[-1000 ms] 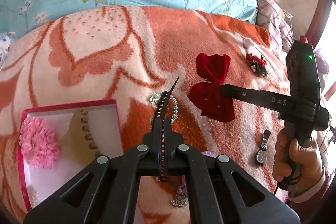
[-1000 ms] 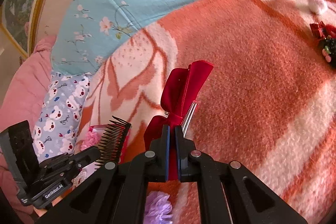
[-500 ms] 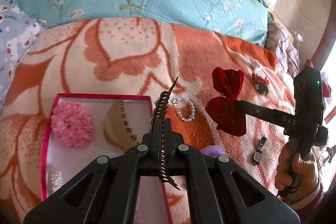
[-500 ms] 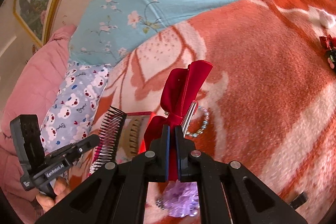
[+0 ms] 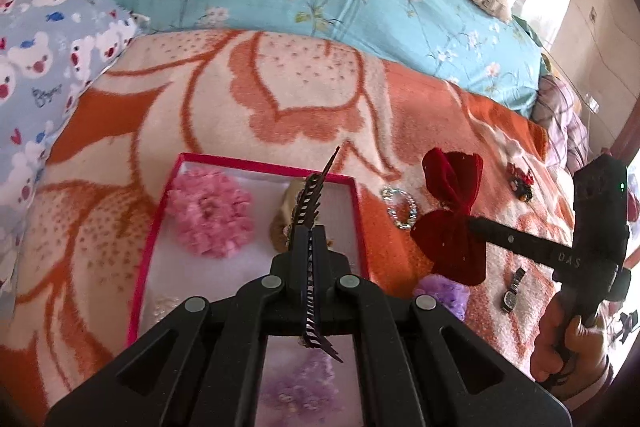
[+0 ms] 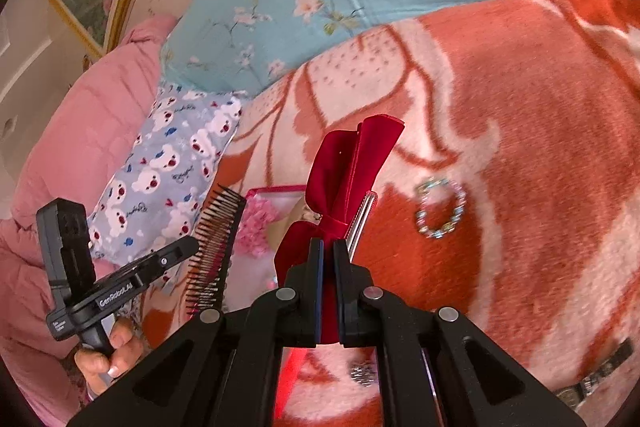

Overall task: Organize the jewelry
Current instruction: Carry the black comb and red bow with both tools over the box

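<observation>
My left gripper (image 5: 308, 239) is shut on a black hair comb (image 5: 313, 199) and holds it above the right part of the pink-rimmed box (image 5: 264, 166); the comb also shows in the right wrist view (image 6: 216, 247). The box holds a pink flower piece (image 5: 210, 213) and a beige hair clip (image 5: 285, 215). My right gripper (image 6: 328, 247) is shut on a red velvet bow clip (image 6: 352, 167), held in the air to the right of the box; the bow also shows in the left wrist view (image 5: 452, 219).
On the orange and cream blanket (image 5: 304, 99) lie a beaded bracelet (image 5: 400, 207), a purple flower piece (image 5: 444, 297), a wristwatch (image 5: 512, 293) and a small red and dark ornament (image 5: 520, 181). Pillows (image 5: 48, 39) lie behind and to the left.
Both grippers have moved left toward the box, each with its item still held. The comb now sits over the box instead of over the bracelet.
</observation>
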